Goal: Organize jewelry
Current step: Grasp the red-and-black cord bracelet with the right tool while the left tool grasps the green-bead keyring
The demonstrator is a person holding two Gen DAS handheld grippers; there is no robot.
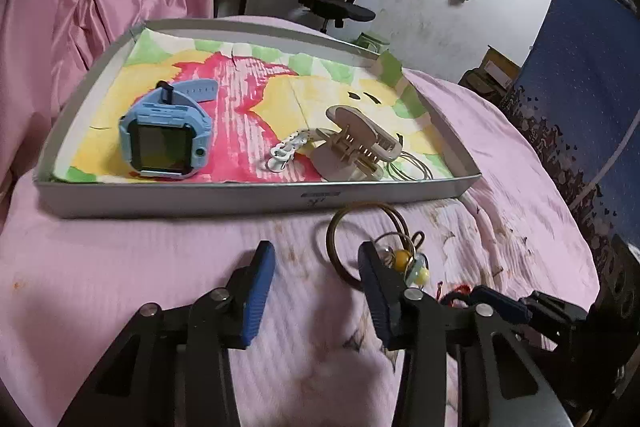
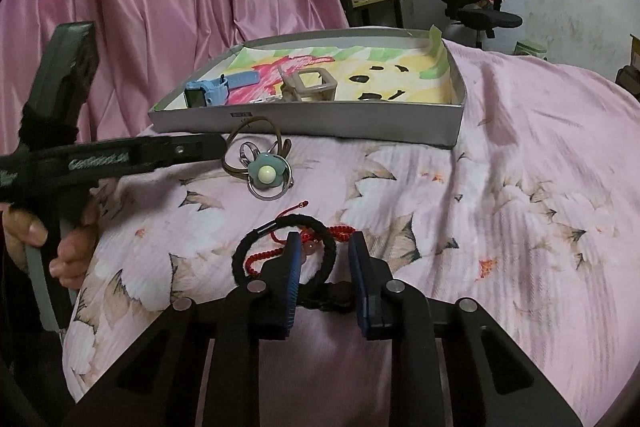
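Jewelry is split: the blue watch (image 1: 166,135), beige hair clip (image 1: 356,147) and white chain (image 1: 288,149) lie in the tray (image 1: 256,193), while bangles (image 2: 256,141), a flower ring (image 2: 267,174) and cords (image 2: 288,251) lie on the bedspread (image 2: 500,207) just beside its near edge. Your left gripper (image 1: 316,267) stands with jaws apart beside the bangles, one finger (image 1: 372,283) touching them, nothing between the pads. Your right gripper (image 2: 326,259) straddles the black and red cords, pads not yet pressing. Close carelessly and you could snag the soft bedspread, or lift only one tangled cord.
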